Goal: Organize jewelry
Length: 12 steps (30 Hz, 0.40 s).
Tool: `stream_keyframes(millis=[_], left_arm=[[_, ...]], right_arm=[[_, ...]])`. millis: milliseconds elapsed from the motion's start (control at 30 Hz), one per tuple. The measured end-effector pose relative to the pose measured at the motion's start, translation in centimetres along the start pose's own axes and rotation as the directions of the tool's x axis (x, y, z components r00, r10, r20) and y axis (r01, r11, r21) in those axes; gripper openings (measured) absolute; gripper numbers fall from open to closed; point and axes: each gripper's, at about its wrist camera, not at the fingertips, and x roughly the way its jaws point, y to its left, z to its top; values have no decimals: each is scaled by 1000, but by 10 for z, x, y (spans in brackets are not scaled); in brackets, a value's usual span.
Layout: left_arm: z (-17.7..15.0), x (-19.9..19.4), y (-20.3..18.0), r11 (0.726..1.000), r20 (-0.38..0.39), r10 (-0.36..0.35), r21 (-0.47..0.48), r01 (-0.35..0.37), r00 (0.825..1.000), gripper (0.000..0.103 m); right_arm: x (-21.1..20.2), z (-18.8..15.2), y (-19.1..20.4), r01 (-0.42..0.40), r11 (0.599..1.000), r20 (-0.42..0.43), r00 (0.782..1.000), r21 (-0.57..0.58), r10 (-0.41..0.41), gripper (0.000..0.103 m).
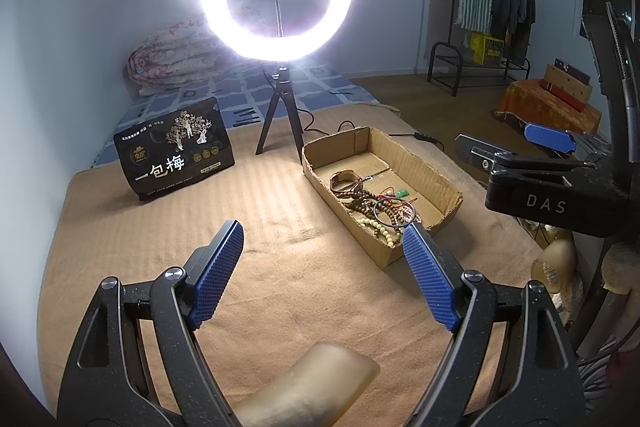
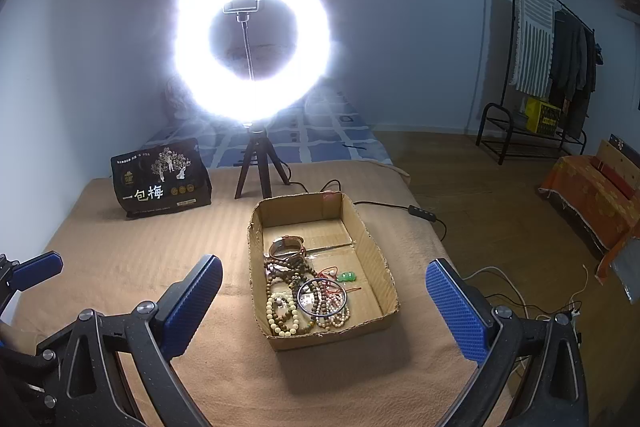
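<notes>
A shallow cardboard box (image 2: 376, 247) (image 1: 424, 163) sits on the tan blanket. It holds a pile of bead bracelets (image 2: 296, 307) (image 1: 376, 211), a brown band (image 2: 286, 245), a thin blue bangle (image 2: 322, 297) and a small green pendant (image 2: 347, 275) (image 1: 401, 193). My left gripper (image 1: 324, 247) is open and empty, above the blanket left of the box. My right gripper (image 2: 324, 287) is open and empty, its fingers either side of the box's near end; part of it shows at the right of the left wrist view (image 1: 550, 139).
A lit ring light on a small tripod (image 2: 256, 171) (image 1: 280, 123) stands behind the box. A black snack bag (image 2: 160, 183) (image 1: 176, 151) stands at the back left. Cables (image 2: 420, 215) run off the blanket's right edge. A clothes rack (image 2: 552, 67) stands far right.
</notes>
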Motion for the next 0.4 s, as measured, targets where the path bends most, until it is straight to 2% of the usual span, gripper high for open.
stream_keyframes(millis=[200, 400], left_arm=[[-2, 1, -3, 1000, -7, 1, 9, -1, 1000, 84], [-7, -2, -8, 999, 27, 34, 40, -35, 999, 84]], right_arm=[[1, 0, 1, 0, 1000, -3, 1000, -8, 0, 103], [3, -1, 2, 4, 1000, -11, 1000, -24, -4, 103]])
